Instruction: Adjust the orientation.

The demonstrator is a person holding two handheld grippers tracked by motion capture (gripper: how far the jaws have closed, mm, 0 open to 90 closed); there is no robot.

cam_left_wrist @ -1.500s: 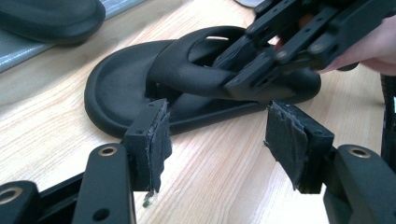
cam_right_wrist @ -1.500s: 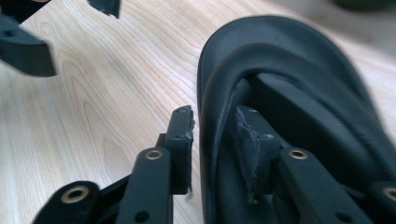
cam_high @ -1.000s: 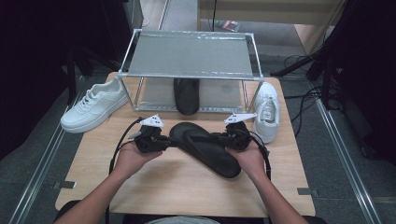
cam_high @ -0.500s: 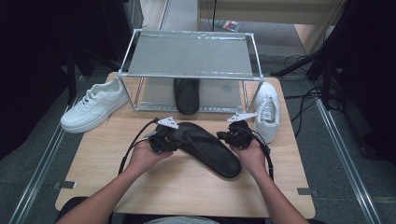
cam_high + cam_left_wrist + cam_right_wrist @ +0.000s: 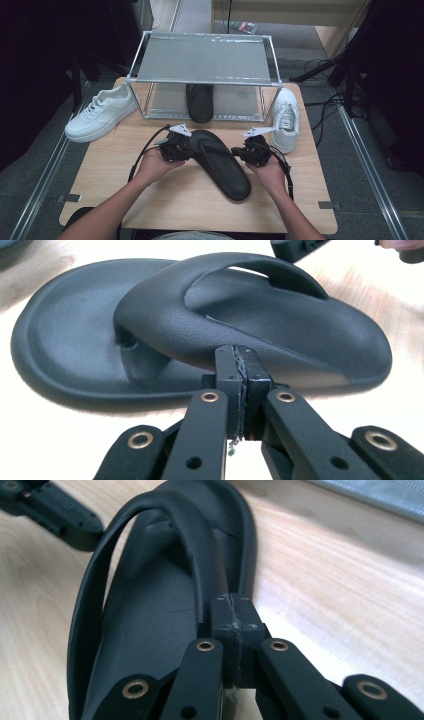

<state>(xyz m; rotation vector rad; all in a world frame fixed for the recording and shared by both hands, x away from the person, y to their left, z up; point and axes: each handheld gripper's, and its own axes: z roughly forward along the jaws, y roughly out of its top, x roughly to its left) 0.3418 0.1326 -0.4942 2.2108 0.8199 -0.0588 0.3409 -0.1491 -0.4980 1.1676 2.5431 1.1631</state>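
Note:
A black flip-flop sandal lies sole down on the wooden table, between the two hand-held grippers. My left gripper is at its left side, jaws shut, tips against the edge of the wide strap with nothing between the pads. My right gripper is at the sandal's right side, also shut, with its tips beside the strap where it meets the sole. A second black sandal lies under the metal rack.
One white sneaker sits at the rack's left end and another at its right end. Cables trail from the grippers across the table. Dark equipment and floor cables surround the table.
The left hand and gripper have moved right, up against the sandal's strap. The right gripper has stayed in place.

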